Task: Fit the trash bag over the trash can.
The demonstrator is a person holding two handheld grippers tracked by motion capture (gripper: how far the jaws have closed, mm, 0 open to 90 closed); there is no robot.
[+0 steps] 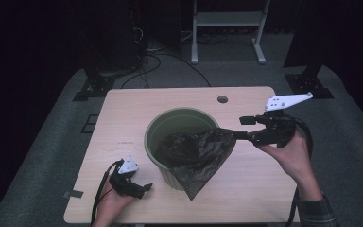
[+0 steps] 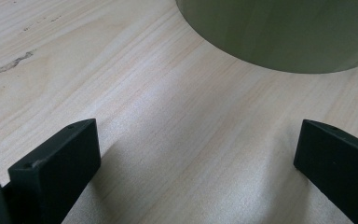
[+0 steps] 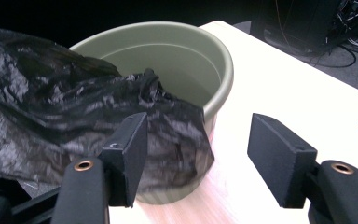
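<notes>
An olive green bucket (image 1: 170,116) stands in the middle of the wooden table (image 1: 118,118). A crumpled black plastic bag (image 1: 194,153) lies half inside it and hangs over its front right rim, down the outer wall. My right gripper (image 1: 242,127) is held above the table to the right of the bucket and points left at the bag's corner. In the right gripper view its jaws (image 3: 200,128) stand open; the bag (image 3: 51,93) lies behind the left jaw, against the bucket (image 3: 219,56). My left gripper (image 1: 144,188) rests low at the front left, open (image 2: 198,135), facing the bucket's wall (image 2: 284,37).
A round cable hole (image 1: 222,100) sits near the table's far edge. Beyond the table, a white frame (image 1: 227,19), black stand feet (image 1: 92,87) and cables (image 1: 170,59) are on the grey floor. Bare tabletop lies left of the bucket.
</notes>
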